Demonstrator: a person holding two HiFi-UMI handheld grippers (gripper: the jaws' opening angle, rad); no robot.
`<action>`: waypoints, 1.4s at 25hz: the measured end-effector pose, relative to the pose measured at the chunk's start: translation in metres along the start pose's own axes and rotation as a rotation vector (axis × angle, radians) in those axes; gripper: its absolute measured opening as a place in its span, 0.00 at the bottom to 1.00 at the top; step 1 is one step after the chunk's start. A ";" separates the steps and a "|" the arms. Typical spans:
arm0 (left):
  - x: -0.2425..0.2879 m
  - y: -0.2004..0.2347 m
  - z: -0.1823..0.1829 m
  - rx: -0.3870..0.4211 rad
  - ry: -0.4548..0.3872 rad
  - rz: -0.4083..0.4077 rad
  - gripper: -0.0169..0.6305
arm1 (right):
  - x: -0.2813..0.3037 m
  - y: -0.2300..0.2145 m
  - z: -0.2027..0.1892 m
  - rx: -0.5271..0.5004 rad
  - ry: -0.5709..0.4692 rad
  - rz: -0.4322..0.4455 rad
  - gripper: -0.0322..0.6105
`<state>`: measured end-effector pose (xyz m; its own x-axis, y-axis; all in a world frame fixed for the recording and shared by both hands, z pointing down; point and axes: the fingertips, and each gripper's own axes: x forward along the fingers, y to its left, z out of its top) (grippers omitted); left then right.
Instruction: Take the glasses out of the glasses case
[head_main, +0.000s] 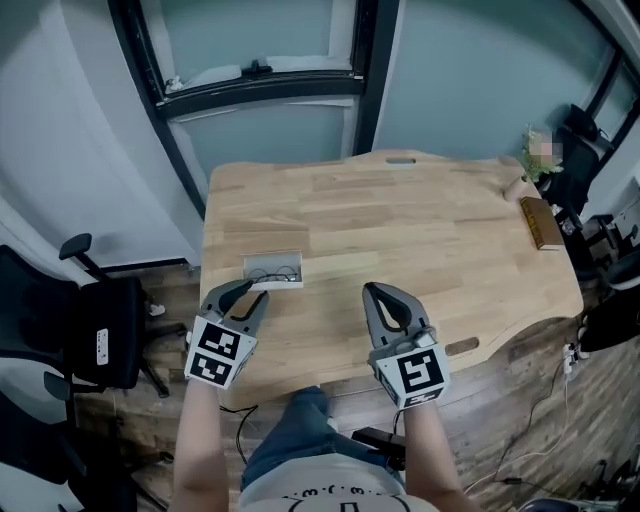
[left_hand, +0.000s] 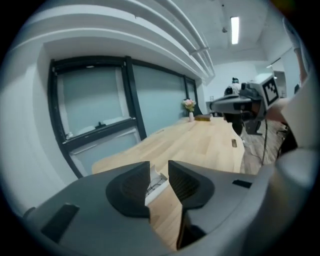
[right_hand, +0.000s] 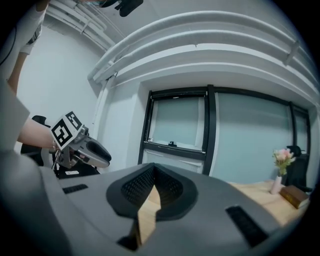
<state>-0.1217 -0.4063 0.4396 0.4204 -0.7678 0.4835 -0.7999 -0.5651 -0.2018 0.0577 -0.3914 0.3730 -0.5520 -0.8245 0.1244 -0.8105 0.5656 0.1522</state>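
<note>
The glasses case is lying open on the bench, glasses inside, just ahead of the left claw, which is standing apart and empty. The right claw is sitting closed on nothing. The glasses are appearing light, thin and fragile; gripping at the bridge is advised. No legible writing is showing.

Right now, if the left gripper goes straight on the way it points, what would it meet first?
Probably the case on the table: it lies just ahead of the left gripper, framed between its open jaws. Depth is unclear.
</note>
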 end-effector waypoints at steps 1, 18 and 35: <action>0.012 0.002 -0.007 0.032 0.050 -0.038 0.22 | 0.007 -0.003 -0.006 0.009 0.014 0.000 0.07; 0.150 0.027 -0.109 0.420 0.535 -0.433 0.19 | 0.086 -0.008 -0.107 0.096 0.274 0.038 0.07; 0.179 0.018 -0.146 0.544 0.734 -0.772 0.11 | 0.101 -0.012 -0.132 0.068 0.388 0.016 0.07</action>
<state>-0.1232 -0.5099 0.6476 0.2237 0.0865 0.9708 -0.0829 -0.9908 0.1074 0.0371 -0.4793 0.5133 -0.4603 -0.7408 0.4892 -0.8208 0.5651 0.0834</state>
